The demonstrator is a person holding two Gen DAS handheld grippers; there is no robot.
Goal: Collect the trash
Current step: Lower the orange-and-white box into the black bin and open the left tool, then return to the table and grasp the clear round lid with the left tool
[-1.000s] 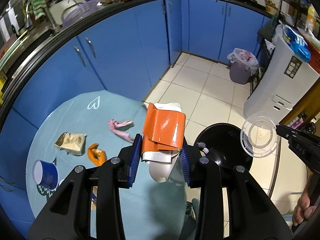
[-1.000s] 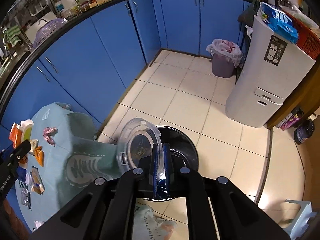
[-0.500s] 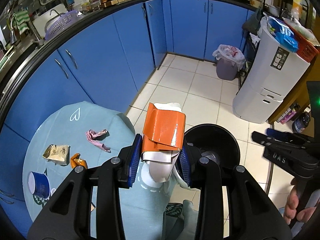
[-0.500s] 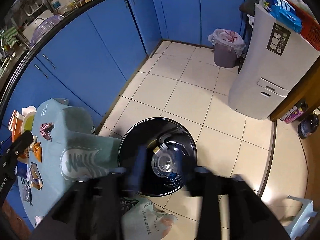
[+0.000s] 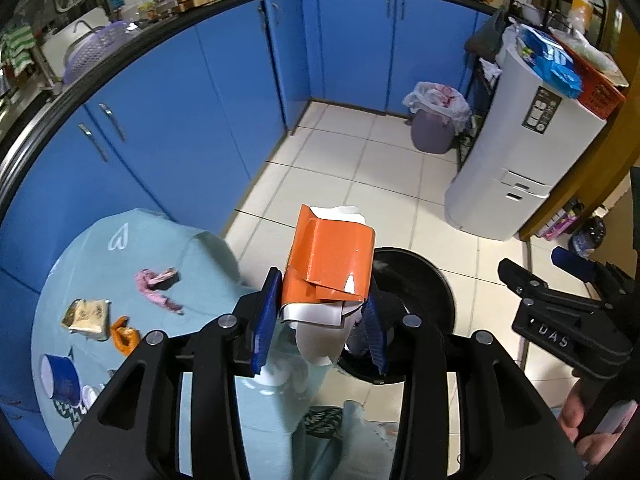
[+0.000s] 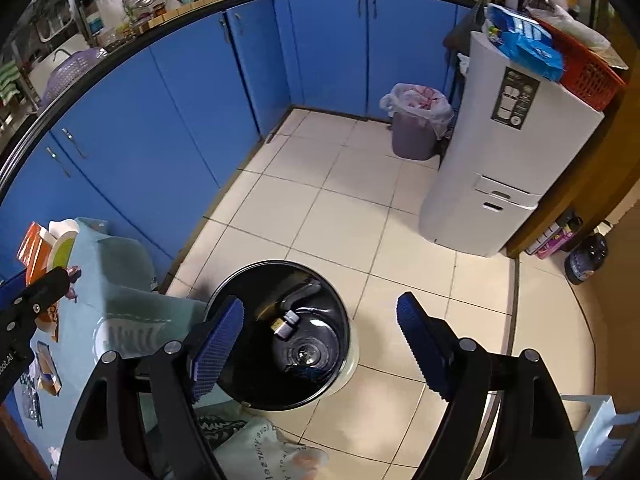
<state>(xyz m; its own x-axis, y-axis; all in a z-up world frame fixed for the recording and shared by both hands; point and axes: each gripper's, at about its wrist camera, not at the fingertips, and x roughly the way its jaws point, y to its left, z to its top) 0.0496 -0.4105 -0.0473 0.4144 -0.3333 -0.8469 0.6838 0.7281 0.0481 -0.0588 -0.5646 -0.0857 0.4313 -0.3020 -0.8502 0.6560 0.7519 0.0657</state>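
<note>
Both claws hang over the edge of a table, near a black bin. Left claw has an orange carton between its blue pads; the pads touch the lower part of the carton on both sides, and the jaws are opening a little at this moment. A white cup sits in the same grip under the carton, with its mouth toward the camera. The carton stands upright and crumpled, and its top reaches over the near rim of the bin.

Right claw is spread wide and its jaws are opening more; nothing is between them. It points down at the bin, which stands on the tiled floor just beside the table. Inside the bin lie a clear round lid and a small dark bottle.

On the table, under a pale green cloth, more trash is left: a pink wrapper, a brown snack packet, an orange piece touching the packet, and a blue cup near the edge.

Farther away, a purple bin with a white bag stands in the corner by the blue cabinets, beside a white appliance.

A hand grips the handle of the right claw at the lower right of the left view.
</note>
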